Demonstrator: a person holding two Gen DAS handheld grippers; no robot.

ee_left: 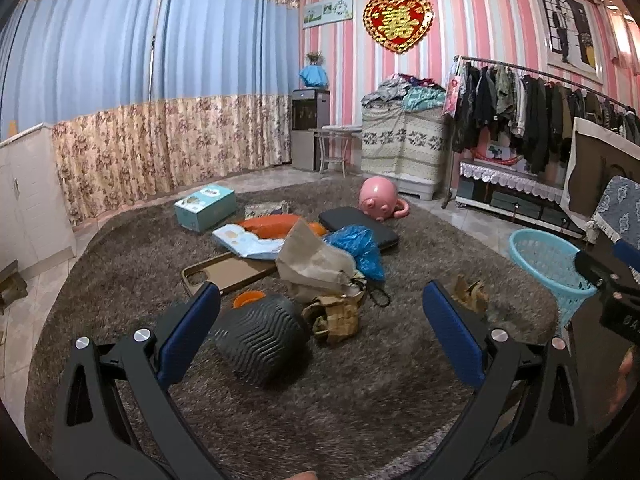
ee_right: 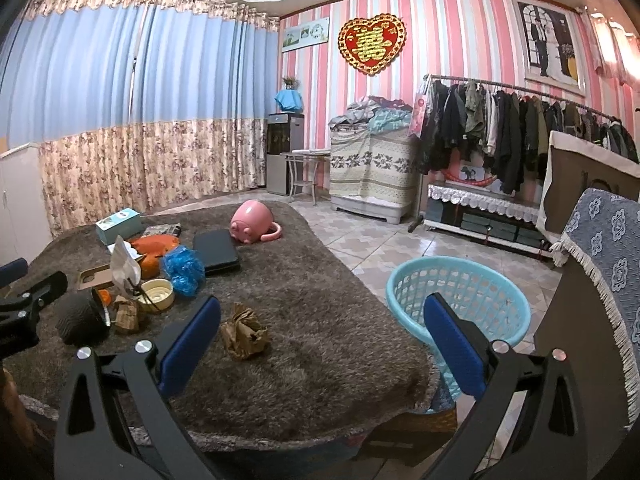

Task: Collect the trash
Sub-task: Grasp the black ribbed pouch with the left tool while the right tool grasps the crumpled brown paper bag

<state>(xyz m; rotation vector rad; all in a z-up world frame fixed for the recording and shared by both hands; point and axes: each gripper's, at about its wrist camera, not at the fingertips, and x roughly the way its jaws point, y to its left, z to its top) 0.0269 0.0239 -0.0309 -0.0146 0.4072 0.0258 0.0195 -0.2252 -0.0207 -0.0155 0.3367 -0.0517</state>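
Observation:
My left gripper [ee_left: 320, 328] is open above the brown shaggy rug [ee_left: 360, 392], with a black ribbed pot [ee_left: 260, 344] lying between its fingers. Just beyond are a crumpled brown paper wad [ee_left: 336, 314], a torn paper bag [ee_left: 316, 260] and a blue plastic bag [ee_left: 360, 250]. A second crumpled brown paper wad [ee_right: 244, 332] lies near the rug's right side, just ahead of my open, empty right gripper [ee_right: 322, 332]. The light blue mesh basket [ee_right: 460, 300] stands at the rug's right edge, behind my right finger. The right gripper [ee_left: 604, 280] shows at the left view's right edge.
On the rug lie a pink pig potty [ee_right: 252, 224], a black flat case [ee_right: 216, 256], an orange cushion [ee_left: 276, 226], a teal box [ee_left: 206, 206], a brown tray [ee_left: 228, 272] and a cream bowl [ee_right: 158, 294]. A clothes rack [ee_right: 520, 132] and covered furniture [ee_right: 604, 248] stand at the right.

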